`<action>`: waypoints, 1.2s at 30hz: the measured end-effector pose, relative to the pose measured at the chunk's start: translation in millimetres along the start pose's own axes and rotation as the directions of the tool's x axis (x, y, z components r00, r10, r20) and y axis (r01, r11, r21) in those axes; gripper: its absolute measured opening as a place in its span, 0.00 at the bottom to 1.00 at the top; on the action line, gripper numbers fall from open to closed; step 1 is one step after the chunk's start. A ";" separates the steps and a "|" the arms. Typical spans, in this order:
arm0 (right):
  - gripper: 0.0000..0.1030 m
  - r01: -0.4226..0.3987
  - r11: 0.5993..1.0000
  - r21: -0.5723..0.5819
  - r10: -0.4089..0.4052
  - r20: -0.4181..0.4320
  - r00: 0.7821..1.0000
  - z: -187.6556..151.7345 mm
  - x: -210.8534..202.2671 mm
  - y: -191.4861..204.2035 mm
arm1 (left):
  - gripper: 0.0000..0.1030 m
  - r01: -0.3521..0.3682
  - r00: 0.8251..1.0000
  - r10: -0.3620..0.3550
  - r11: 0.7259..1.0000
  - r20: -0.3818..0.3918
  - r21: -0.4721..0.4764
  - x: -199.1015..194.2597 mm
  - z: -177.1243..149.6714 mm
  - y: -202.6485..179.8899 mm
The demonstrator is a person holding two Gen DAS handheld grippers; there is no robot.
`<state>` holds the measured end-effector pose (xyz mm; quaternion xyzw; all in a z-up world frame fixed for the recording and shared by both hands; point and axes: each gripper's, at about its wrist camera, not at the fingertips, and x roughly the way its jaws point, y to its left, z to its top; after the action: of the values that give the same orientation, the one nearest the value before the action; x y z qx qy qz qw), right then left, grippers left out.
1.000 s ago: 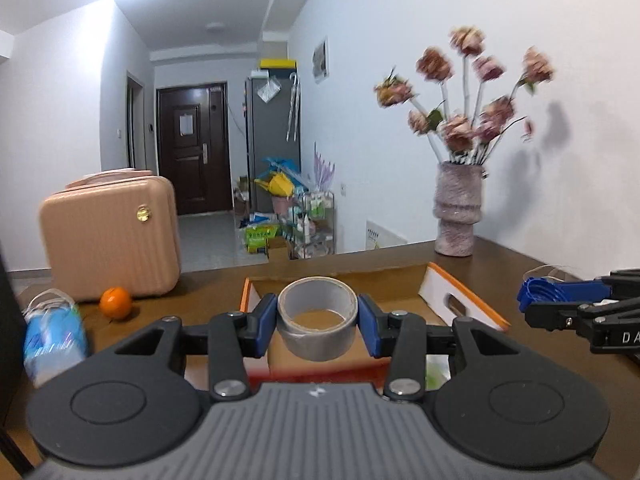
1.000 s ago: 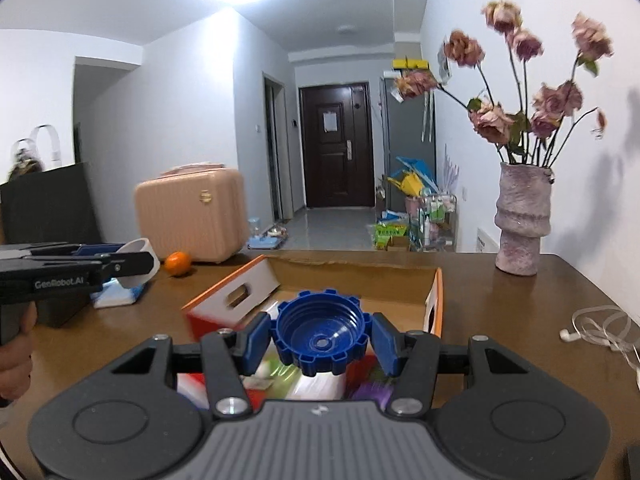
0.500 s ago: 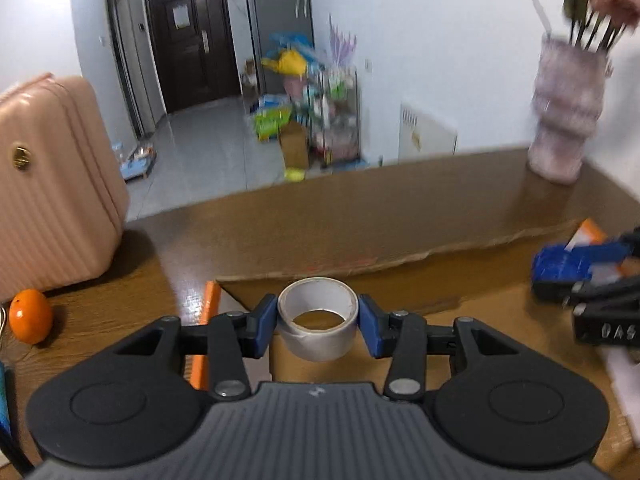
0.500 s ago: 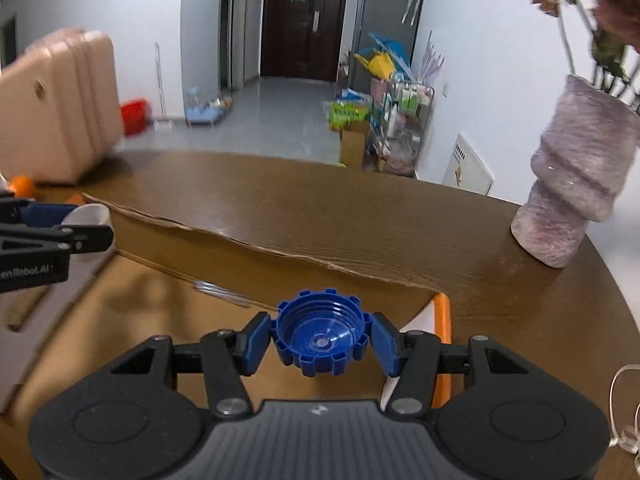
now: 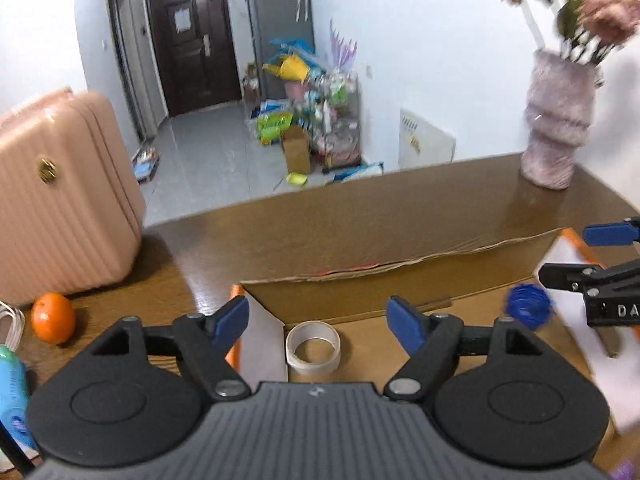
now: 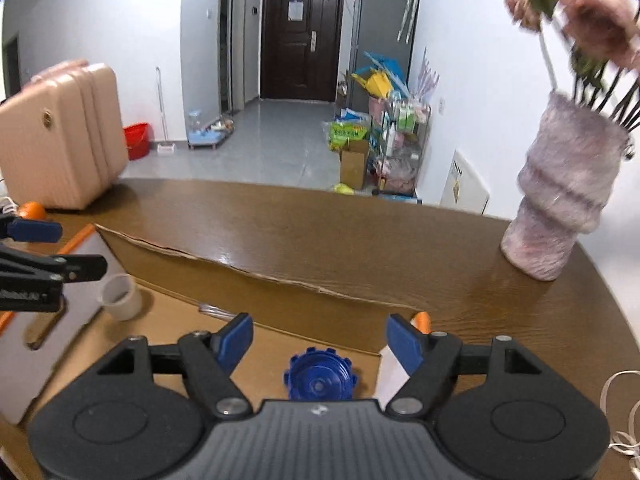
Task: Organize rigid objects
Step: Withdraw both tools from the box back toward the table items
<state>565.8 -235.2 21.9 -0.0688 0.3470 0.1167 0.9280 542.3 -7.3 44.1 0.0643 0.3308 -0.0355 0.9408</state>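
Observation:
My left gripper (image 5: 318, 318) hangs over the cardboard box (image 5: 400, 280), its jaws opening wide. The white tape roll (image 5: 313, 347) is free below them, inside the box near its left wall, touching neither pad. My right gripper (image 6: 320, 338) is over the box's right end, jaws also opening. The blue ridged cap (image 6: 320, 380) is loose beneath them, inside the box (image 6: 256, 288). In the left wrist view the cap (image 5: 528, 306) shows blurred beside the right gripper's fingers (image 5: 608, 236). In the right wrist view the tape roll (image 6: 120, 296) sits by the left gripper's fingers (image 6: 36, 230).
The box lies on a brown wooden table (image 6: 360, 232). A pink suitcase (image 5: 60, 196) and an orange (image 5: 53, 318) are at the left. A vase with flowers (image 6: 568, 200) stands at the right. A white cable (image 6: 624, 400) lies at the table's right edge.
Both grippers moved forward over the box and tilted down. Both sets of jaws spread apart, letting go of the tape roll and the blue cap, which now sit in the box.

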 end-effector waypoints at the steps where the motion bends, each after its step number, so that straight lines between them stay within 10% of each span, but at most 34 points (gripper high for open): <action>1: 0.71 -0.001 1.000 -0.003 0.001 0.015 1.000 -0.2 -13.6 -0.6 | 0.78 -0.001 1.000 0.001 1.000 0.021 -0.001 -16.2 -1.1 0.6; 14: 0.86 -0.087 0.996 0.017 0.080 0.264 0.961 -101.0 -205.4 15.9 | 0.90 -0.090 0.949 0.115 0.991 0.294 -0.098 -215.2 -120.0 -9.3; 21: 0.93 -0.067 0.998 0.004 0.060 0.393 0.918 -179.8 -288.7 51.2 | 0.96 -0.129 0.890 0.171 0.984 0.423 -0.126 -301.9 -196.5 -21.0; 36: 0.91 -0.041 0.999 -0.031 0.050 0.450 0.891 -337.7 -329.6 134.9 | 1.00 -0.049 0.901 0.081 0.995 0.427 -0.084 -351.8 -337.8 -45.6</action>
<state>76.8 -231.3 -20.0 -0.0412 0.1228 0.1548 0.9794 54.7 5.0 -0.9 0.0323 0.1140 -0.0056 0.9929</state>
